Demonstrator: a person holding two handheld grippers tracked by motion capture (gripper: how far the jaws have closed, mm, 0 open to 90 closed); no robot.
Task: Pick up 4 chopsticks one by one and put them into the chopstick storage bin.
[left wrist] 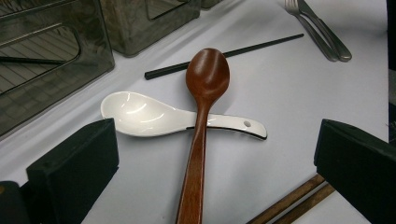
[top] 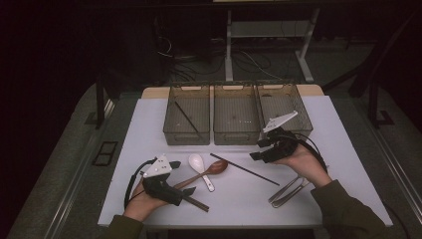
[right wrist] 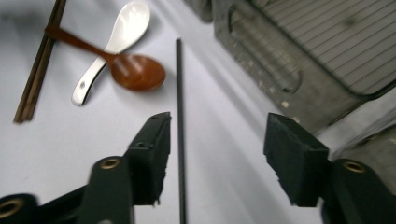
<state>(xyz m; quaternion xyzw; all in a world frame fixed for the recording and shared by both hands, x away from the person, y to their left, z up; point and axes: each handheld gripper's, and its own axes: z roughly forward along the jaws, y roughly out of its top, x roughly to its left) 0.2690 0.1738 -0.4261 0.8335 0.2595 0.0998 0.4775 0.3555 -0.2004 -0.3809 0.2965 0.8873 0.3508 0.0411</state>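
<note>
My left gripper (top: pixel 181 180) (left wrist: pixel 217 140) stands open at the front left, low over the table. The handle of a brown wooden spoon (top: pixel 215 168) (left wrist: pixel 208 74) runs between its jaws. That spoon lies across a white ceramic spoon (top: pixel 197 163) (left wrist: pixel 135 114). My right gripper (top: pixel 258 149) (right wrist: pixel 219 140) is open at the centre right, in front of the baskets. A loose black chopstick (top: pixel 244 169) (right wrist: pixel 179 93) lies on the table below it, close to one jaw. Nothing is held.
Three clear baskets (top: pixel 186 134) stand in a row at the back; the left one holds a black chopstick (top: pixel 186 117). A brown chopstick pair (top: pixel 196 202) (left wrist: pixel 289 203) lies by my left gripper. Metal cutlery (top: pixel 288 191) (left wrist: pixel 322 32) lies at the front right.
</note>
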